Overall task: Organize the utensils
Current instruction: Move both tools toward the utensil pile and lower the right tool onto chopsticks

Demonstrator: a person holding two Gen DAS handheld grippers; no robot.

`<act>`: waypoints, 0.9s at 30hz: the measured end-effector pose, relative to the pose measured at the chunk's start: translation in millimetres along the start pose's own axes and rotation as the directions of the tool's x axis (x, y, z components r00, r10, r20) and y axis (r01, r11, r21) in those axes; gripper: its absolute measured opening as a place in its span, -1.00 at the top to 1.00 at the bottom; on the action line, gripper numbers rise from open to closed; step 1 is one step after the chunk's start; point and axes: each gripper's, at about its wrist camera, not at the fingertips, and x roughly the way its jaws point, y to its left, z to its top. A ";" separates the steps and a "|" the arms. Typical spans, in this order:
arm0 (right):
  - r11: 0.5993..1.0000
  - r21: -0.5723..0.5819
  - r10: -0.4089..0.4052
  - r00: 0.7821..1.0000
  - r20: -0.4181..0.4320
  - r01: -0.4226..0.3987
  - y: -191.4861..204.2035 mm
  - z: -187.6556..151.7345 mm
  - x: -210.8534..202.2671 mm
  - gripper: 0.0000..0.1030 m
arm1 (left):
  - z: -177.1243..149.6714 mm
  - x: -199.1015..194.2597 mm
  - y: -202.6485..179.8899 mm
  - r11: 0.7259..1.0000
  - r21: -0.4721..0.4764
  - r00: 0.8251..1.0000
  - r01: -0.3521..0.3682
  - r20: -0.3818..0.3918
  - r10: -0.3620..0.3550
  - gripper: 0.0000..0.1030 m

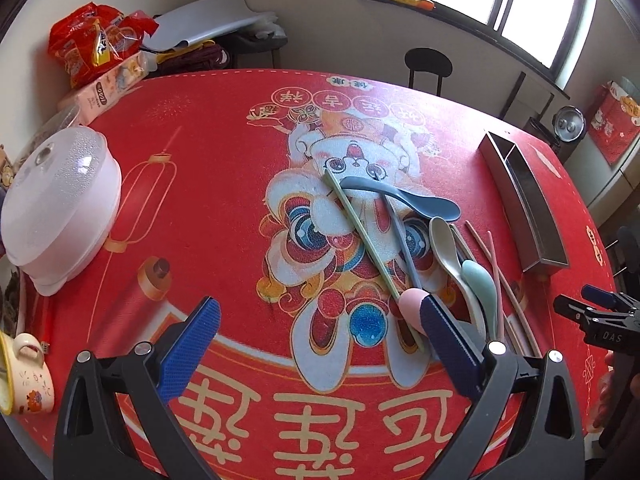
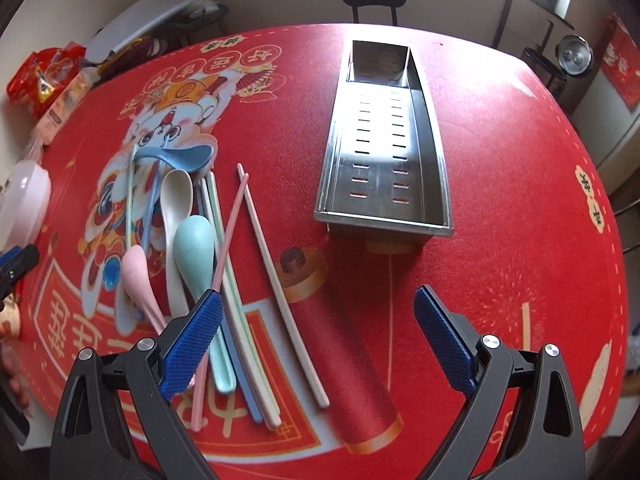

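A heap of pastel utensils lies on the red mat: a blue spoon (image 1: 404, 198) (image 2: 180, 158), a cream spoon (image 1: 444, 240) (image 2: 176, 196), a teal spoon (image 1: 478, 280) (image 2: 196, 248), a pink spoon (image 1: 414, 306) (image 2: 136, 276) and several chopsticks (image 2: 276, 284) (image 1: 360, 232). A steel two-compartment holder (image 2: 384, 148) (image 1: 524, 204) stands empty right of the heap. My left gripper (image 1: 320, 344) is open, its right finger beside the pink spoon. My right gripper (image 2: 318, 332) is open above the chopstick ends, nothing between its fingers.
A frosted plastic dome cover (image 1: 60, 208) sits at the table's left, a floral mug (image 1: 26, 376) near the front-left edge. Snack bags (image 1: 96, 44) and a pink box (image 1: 112, 88) lie at the back left. A black chair (image 2: 374, 0) stands behind the table.
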 end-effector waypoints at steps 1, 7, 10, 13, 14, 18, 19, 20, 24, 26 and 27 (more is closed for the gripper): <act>1.000 0.006 -0.002 1.000 -0.004 0.002 1.5 -1.4 2.6 -0.80 | -1.2 2.8 1.7 1.000 0.006 1.000 0.005 0.003 -0.005 -0.90; 0.999 -0.030 0.023 1.000 -0.009 -0.024 20.3 -5.0 7.3 -0.80 | -3.0 19.0 1.1 0.996 0.088 1.000 0.005 -0.019 -0.004 -0.88; 0.997 -0.047 0.058 0.998 -0.010 -0.059 30.1 -6.4 8.3 -0.80 | 0.1 25.3 4.0 0.997 0.077 0.998 0.029 -0.061 -0.025 -0.82; 0.994 -0.062 0.090 0.996 -0.019 -0.091 39.0 -6.9 10.0 -0.44 | 2.5 34.5 8.2 0.999 0.042 0.993 0.020 -0.115 -0.015 -0.79; 0.992 -0.067 0.104 0.994 -0.034 -0.106 41.7 -6.7 12.1 -0.12 | 2.0 36.1 9.2 0.999 0.030 0.993 0.024 -0.120 -0.020 -0.79; 0.985 -0.065 0.153 0.985 -0.085 -0.158 48.9 -8.6 19.7 0.10 | 0.6 38.3 7.8 0.999 0.031 0.990 0.029 -0.141 -0.024 -0.79; 0.983 -0.069 0.161 0.983 -0.092 -0.168 50.8 -9.6 20.2 0.22 | 0.0 37.8 6.4 0.999 0.038 0.990 0.026 -0.140 -0.020 -0.79; 0.981 -0.073 0.174 0.980 -0.101 -0.181 52.9 -9.7 20.8 0.34 | -0.2 37.3 5.0 0.999 0.048 0.990 0.020 -0.139 -0.013 -0.79; 0.973 -0.082 0.203 0.970 -0.136 -0.216 60.5 -10.4 27.2 0.56 | -0.7 38.2 4.1 0.998 0.046 0.987 0.040 -0.156 -0.032 -0.70; 0.975 -0.085 0.191 0.969 -0.154 -0.206 62.8 -10.4 31.3 0.60 | -1.0 39.7 6.6 0.998 0.025 0.984 0.051 -0.173 -0.046 -0.61; 0.975 -0.084 0.189 0.968 -0.165 -0.205 62.9 -10.8 33.9 0.62 | -1.4 40.4 8.0 0.998 0.014 0.983 0.053 -0.179 -0.050 -0.56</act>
